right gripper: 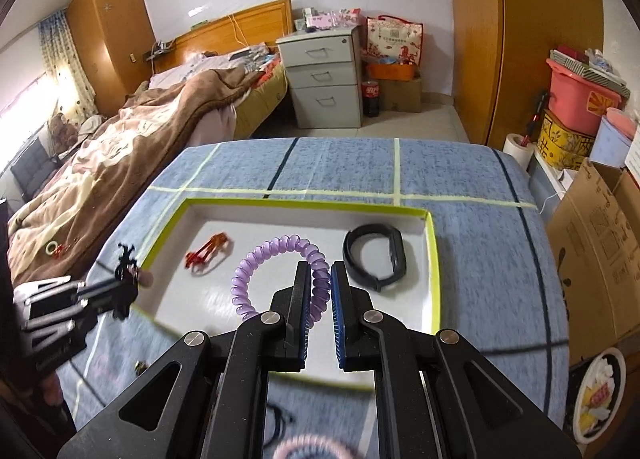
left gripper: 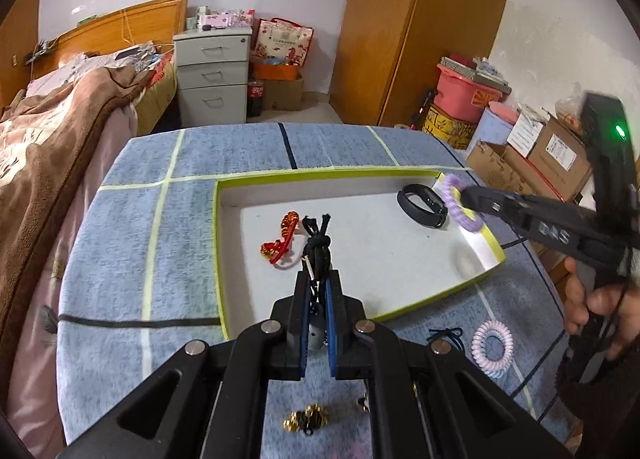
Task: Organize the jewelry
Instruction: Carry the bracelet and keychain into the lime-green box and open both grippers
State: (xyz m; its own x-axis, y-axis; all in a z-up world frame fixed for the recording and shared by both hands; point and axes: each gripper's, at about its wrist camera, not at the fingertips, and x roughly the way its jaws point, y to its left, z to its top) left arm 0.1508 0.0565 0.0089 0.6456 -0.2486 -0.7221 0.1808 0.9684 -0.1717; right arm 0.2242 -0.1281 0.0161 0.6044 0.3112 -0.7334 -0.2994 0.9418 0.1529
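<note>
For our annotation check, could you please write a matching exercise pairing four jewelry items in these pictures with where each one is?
Things:
1. purple spiral hair tie
2. black wristband
3. black cord piece
4. pink-and-white spiral hair tie

Places:
A. lying in the tray, near its right end
B. pinched in the right gripper
C. on the blue cloth, outside the tray
D. pinched in the left gripper

Pairs: 1-B, 2-A, 3-D, 4-C
</note>
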